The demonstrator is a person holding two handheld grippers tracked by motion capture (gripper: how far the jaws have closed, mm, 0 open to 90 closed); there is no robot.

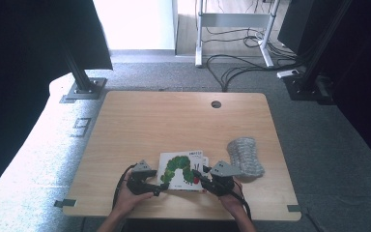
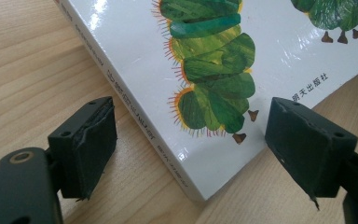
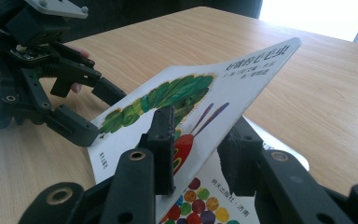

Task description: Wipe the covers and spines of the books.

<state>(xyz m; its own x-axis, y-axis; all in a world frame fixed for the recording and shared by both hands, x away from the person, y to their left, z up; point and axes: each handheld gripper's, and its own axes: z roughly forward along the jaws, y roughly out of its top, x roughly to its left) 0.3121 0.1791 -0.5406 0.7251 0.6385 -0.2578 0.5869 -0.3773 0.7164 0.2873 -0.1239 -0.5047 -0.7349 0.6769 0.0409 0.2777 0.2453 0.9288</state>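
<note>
Book (image 1: 179,170) with a green caterpillar on its front lies on the wooden worktop (image 1: 174,125), close to my edge. My right gripper (image 3: 196,151) pinches the front cover (image 3: 200,100) and holds it tilted up off the pages. My left gripper (image 2: 191,144) has its jaws spread wide on both sides of the book's corner, not pressing it. A grey bumpy bag (image 1: 245,155) lies just beside the book.
</note>
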